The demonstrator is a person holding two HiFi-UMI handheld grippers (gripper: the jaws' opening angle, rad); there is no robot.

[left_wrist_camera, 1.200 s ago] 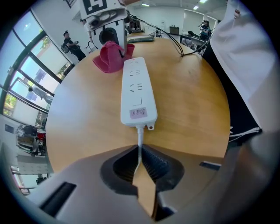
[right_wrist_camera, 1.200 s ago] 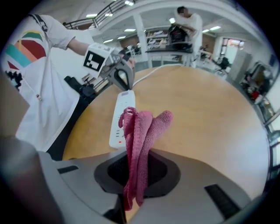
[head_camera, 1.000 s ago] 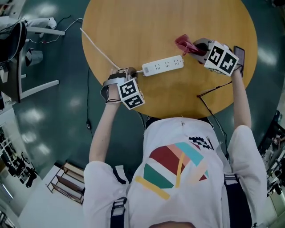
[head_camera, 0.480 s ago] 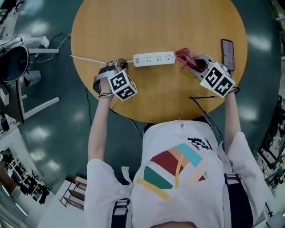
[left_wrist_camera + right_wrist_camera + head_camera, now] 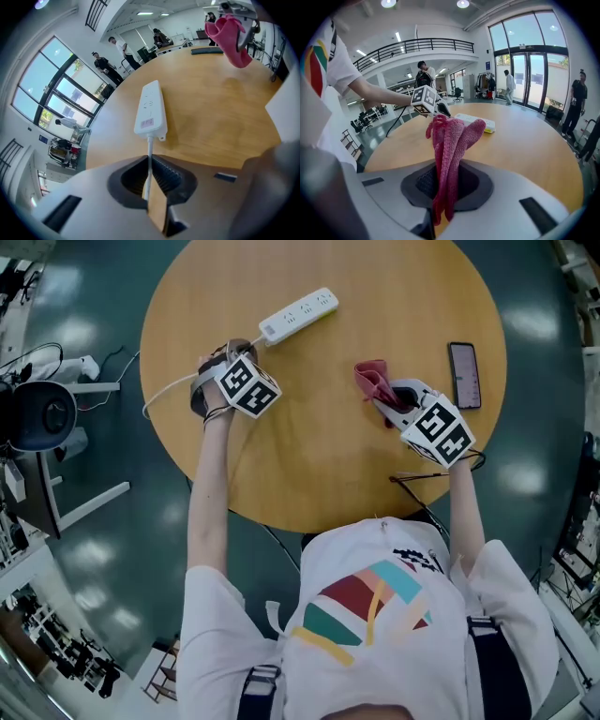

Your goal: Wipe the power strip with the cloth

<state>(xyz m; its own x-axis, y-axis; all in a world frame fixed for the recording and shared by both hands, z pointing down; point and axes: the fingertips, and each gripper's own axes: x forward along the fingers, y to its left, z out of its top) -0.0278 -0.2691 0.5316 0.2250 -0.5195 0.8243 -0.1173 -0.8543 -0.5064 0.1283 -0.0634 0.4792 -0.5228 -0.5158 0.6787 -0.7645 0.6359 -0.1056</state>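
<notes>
A white power strip [image 5: 298,315] lies on the round wooden table [image 5: 319,456] at the far left, its white cord [image 5: 169,388] trailing off the table's left edge. My left gripper [image 5: 236,351] is shut on that cord right behind the strip; in the left gripper view the power strip [image 5: 150,109] lies just ahead and the cord [image 5: 148,166] runs between the jaws. My right gripper [image 5: 384,392] is shut on a pink cloth [image 5: 372,379], held above the table well to the right of the strip. In the right gripper view the cloth [image 5: 449,140] stands bunched up from the jaws, the strip [image 5: 474,122] beyond it.
A dark phone [image 5: 464,374] lies on the table at the right. A thin black cable [image 5: 427,476] crosses the near right rim. Office chairs and a desk frame [image 5: 56,418] stand on the dark floor to the left. Several people stand far off in the hall.
My left gripper has pulled the power strip by its cord to the far left of the table, turning it slantwise. The right gripper with the cloth has shifted a little and rolled.
</notes>
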